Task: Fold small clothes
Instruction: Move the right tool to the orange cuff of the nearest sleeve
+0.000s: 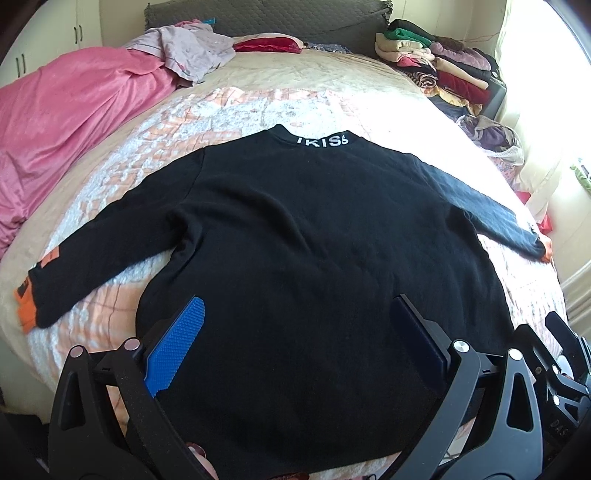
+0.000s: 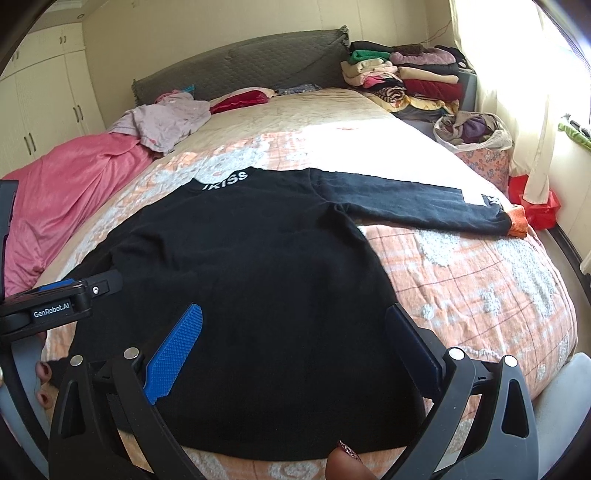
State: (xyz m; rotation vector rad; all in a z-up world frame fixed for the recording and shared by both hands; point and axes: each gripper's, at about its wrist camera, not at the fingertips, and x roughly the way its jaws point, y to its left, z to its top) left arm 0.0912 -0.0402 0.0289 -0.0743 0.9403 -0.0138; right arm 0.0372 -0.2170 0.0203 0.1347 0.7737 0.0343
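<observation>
While the left wrist view looks down the bed (image 1: 295,85), a black sweater (image 1: 306,236) lies spread flat across the middle of the frame on a peach checked blanket (image 1: 229,107), its collar with white letters toward the top and both sleeves stretched out, one reaching the lower left edge with an orange cuff (image 1: 26,306), the other running to the right edge. At the bottom of the frame the left gripper (image 1: 295,332) is released, its fingers wide apart over the sweater's hem with nothing between them; the blue pad (image 1: 177,347) shows on the left finger. A pink quilt (image 1: 70,110) fills the upper left, and a pile of folded clothes (image 1: 432,62) sits in the upper right beside the grey headboard (image 1: 266,18). From the right wrist view the same sweater (image 2: 236,295) fills the centre and lower left, its right sleeve lying straight toward the right edge and ending in an orange cuff (image 2: 517,221). The right gripper (image 2: 295,336) at the bottom is likewise released, fingers spread over the hem, holding nothing. The left gripper (image 2: 79,286) comes in at the left edge, just above the sweater's side; a fingertip (image 2: 341,461) with a glittery nail shows at the bottom edge, and a wardrobe (image 2: 40,99) stands in the upper left
</observation>
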